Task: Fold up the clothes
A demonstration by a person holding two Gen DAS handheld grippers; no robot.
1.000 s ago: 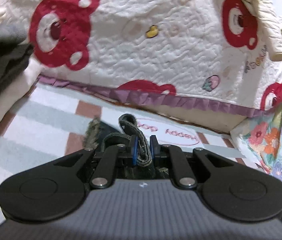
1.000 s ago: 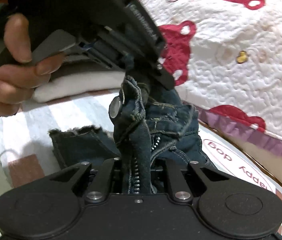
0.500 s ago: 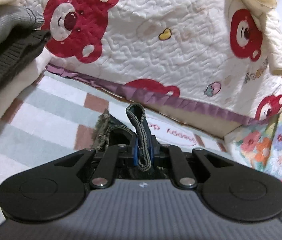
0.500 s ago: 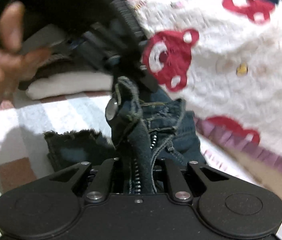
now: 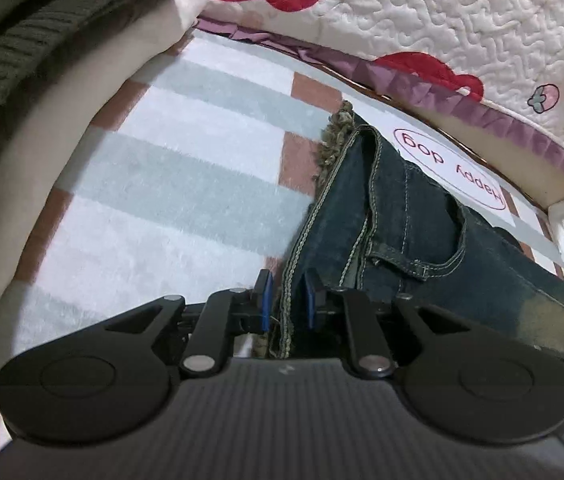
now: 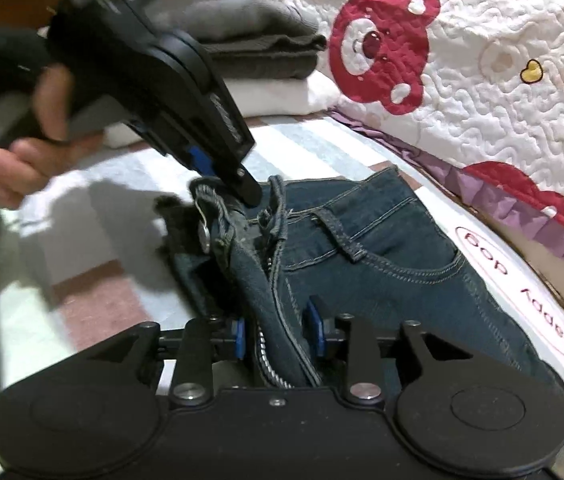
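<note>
Dark blue jeans (image 5: 422, 232) lie folded on the striped mat (image 5: 181, 184), waistband towards me. My left gripper (image 5: 288, 300) is low over the waistband edge, its jaws opening; the seam stands between the blue pads (image 5: 264, 300) with a gap on each side. In the right wrist view the jeans (image 6: 382, 248) show a belt loop and a pocket. My right gripper (image 6: 277, 332) has its jaws opening around the fly and zipper, which still rise between the pads (image 6: 239, 338). The left gripper (image 6: 247, 192) points down at the button end.
A stack of folded clothes (image 6: 249, 52), grey knit over white, sits at the mat's far left and looms close in the left wrist view (image 5: 21, 40). A white quilt with red bears (image 6: 482, 60) borders the far side. A person's hand (image 6: 41, 136) holds the left gripper.
The lifted waistband has come down and the jeans now lie flat on the mat. Both grippers dropped lower, and both sets of pads have parted from the denim they pinched.
</note>
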